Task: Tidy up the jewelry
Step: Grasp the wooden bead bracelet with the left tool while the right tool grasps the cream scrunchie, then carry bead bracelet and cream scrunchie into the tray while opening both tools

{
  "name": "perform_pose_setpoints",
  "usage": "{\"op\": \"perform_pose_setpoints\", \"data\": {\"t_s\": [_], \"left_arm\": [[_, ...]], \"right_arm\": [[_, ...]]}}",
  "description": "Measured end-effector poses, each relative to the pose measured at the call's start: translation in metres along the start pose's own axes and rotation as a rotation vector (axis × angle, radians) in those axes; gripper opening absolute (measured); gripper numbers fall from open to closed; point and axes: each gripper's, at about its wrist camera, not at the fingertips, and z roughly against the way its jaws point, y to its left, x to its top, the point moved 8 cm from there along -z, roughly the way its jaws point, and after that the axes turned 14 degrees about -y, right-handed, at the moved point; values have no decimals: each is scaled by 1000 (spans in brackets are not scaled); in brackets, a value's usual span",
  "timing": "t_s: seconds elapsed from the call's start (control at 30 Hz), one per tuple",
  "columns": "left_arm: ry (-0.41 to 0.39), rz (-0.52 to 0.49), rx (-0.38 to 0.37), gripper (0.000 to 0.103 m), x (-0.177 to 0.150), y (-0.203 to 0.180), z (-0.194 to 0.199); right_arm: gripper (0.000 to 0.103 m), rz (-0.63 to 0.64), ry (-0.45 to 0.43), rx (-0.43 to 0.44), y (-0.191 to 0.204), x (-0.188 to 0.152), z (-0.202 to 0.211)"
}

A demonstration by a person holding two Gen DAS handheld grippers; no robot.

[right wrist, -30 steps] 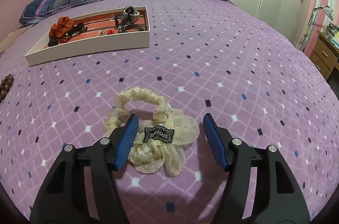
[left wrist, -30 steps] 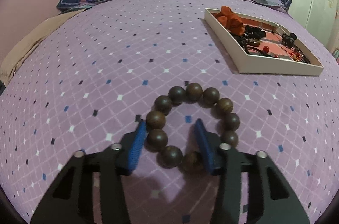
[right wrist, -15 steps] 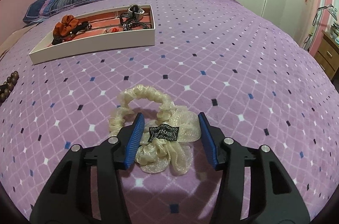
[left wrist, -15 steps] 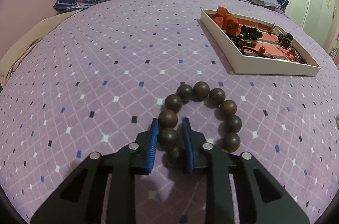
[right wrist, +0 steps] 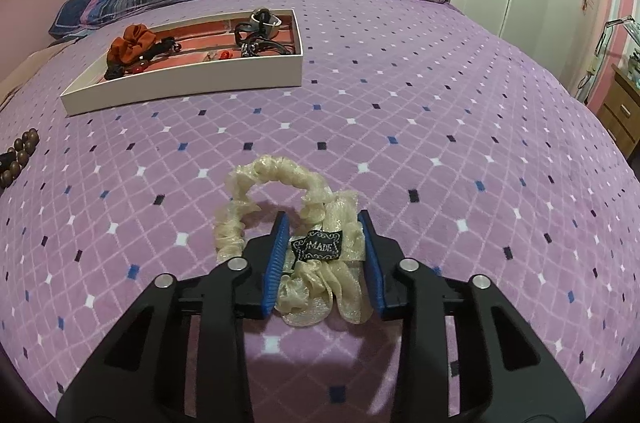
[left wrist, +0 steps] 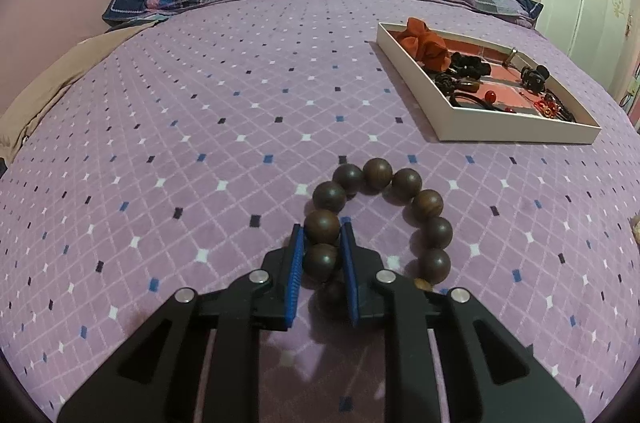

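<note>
Plainly a double pickup in hand. On the left: left gripper point(left wrist: 322, 243) pinched on the bracelet point(left wrist: 380, 219), blue pads pressed against two beads at the near left of the loop, the rest of the beads lying on the bedspread point(left wrist: 200, 127). Could go wrong by a round bead rolling out from between the flat pads on the lift, or by the loop swinging and dragging free. Held low and level, fingers pointing up the bed, tray point(left wrist: 516, 133) ahead and to the right. On the right: right gripper point(right wrist: 322, 243) partly closed round the scrunchie point(right wrist: 316, 255), pads touching the gauze either side of the black label; firm grip or not, cannot tell. Risk of catching only loose frill, so slipping off once raised. Likewise low, nearly flat to the bedspread, tray point(right wrist: 180, 85) ahead, to the left.
</note>
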Motion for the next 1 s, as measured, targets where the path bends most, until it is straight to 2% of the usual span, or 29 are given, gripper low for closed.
{"op": "perform_pose_setpoints", "data": {"t_s": [0.5, 1.0], "left_arm": [[-39, -4, 3, 19, 5, -4, 12], [-149, -12, -79, 19, 54, -48, 46]], "right_arm": [[22, 8, -47, 14, 8, 12, 10], [22, 20, -100, 81, 41, 48, 6]]}}
